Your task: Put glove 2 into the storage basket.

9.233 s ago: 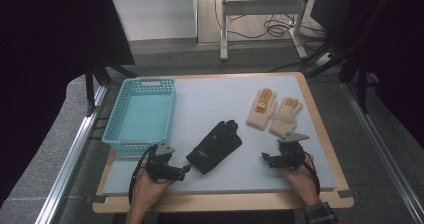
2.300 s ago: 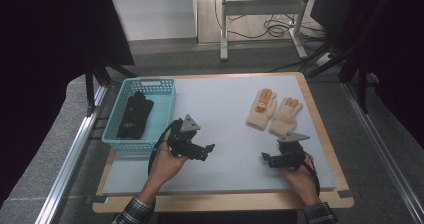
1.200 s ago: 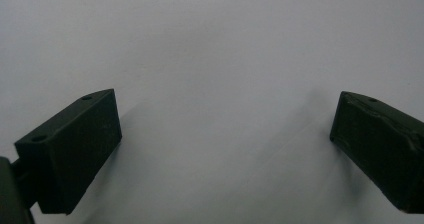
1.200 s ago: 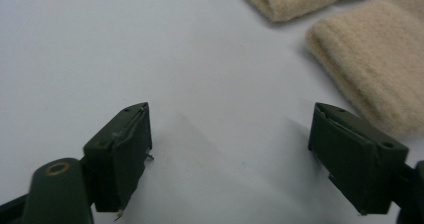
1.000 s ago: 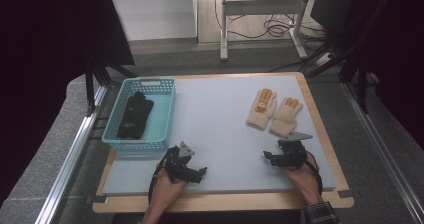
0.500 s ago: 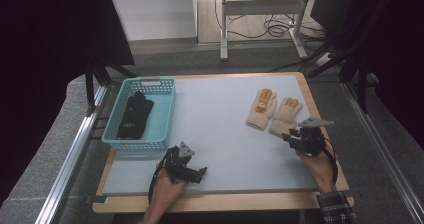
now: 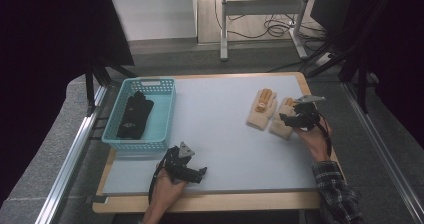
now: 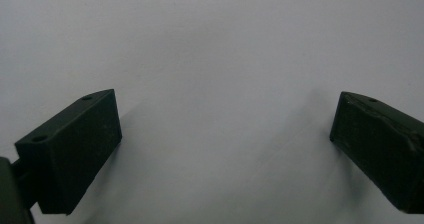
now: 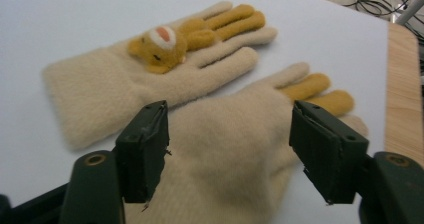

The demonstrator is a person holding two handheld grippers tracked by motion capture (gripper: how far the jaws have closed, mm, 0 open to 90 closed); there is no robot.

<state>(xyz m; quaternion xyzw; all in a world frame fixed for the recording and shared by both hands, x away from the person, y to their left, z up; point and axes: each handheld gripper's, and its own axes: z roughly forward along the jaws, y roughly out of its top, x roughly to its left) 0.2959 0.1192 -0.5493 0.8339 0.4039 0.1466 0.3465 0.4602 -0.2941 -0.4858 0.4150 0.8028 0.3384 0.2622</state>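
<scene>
Nearest the person, the left gripper [image 7: 199,173] rests on the white table [image 7: 220,134] just short of its front wooden edge, its jaws spread wide with bare tabletop between them. Beyond it, toward the table's left edge, stands the blue basket [image 7: 165,115], and a black glove [image 7: 134,115] lies inside. A broad stretch of bare tabletop runs from the basket rightward to the cream gloves.

The near cream glove [image 9: 235,154] lies to the right of that stretch, close to the table's right wooden border. The right gripper [image 9: 227,156] hangs over its cuff end; its jaws have just been opening and now stand apart on either side of the glove, not pressing it. Just beyond, the far cream glove [image 9: 150,79], bearing a small bear figure [image 9: 162,46], lies alongside, their edges touching.
</scene>
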